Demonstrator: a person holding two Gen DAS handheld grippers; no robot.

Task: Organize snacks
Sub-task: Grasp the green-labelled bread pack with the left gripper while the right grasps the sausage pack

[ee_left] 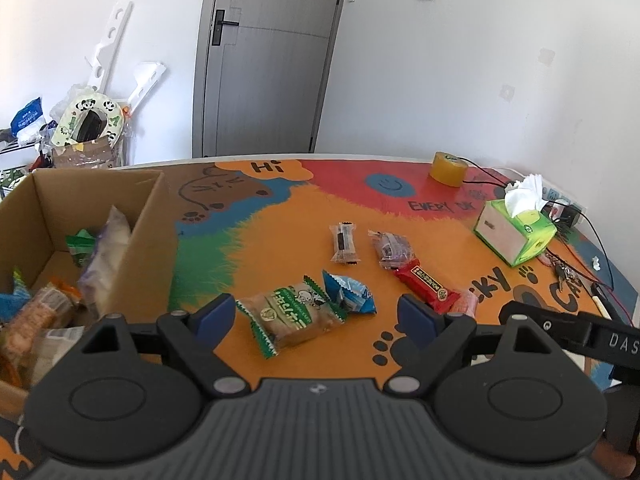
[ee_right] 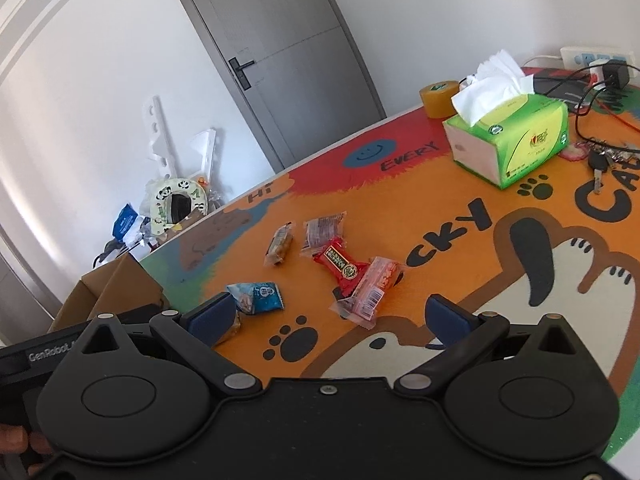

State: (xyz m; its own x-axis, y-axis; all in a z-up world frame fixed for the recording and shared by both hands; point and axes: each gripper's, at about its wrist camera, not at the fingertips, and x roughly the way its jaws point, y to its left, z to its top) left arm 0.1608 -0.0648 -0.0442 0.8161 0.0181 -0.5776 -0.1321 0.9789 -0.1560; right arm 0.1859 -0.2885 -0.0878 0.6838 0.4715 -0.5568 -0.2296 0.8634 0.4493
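Several wrapped snacks lie on the colourful table mat. My left gripper [ee_left: 316, 314] is open, its jaws either side of a green-edged cake packet [ee_left: 290, 314], with a blue packet [ee_left: 348, 294] just behind. A red packet [ee_left: 426, 282], a pink packet [ee_left: 466, 303], a clear dark packet [ee_left: 390, 249] and a small dark bar [ee_left: 344, 242] lie further right. The cardboard box [ee_left: 132, 240] at left holds several snacks. My right gripper [ee_right: 334, 318] is open and empty, near the pink packet [ee_right: 370, 290], the red packet [ee_right: 340, 266] and the blue packet [ee_right: 258, 296].
A green tissue box [ee_left: 516, 232] [ee_right: 516, 144] and a yellow tape roll [ee_left: 448, 168] [ee_right: 438, 98] stand at the far right. Keys [ee_right: 600, 164], cables and a power strip [ee_right: 596, 58] lie behind them. The other gripper's body [ee_left: 568, 332] is at right.
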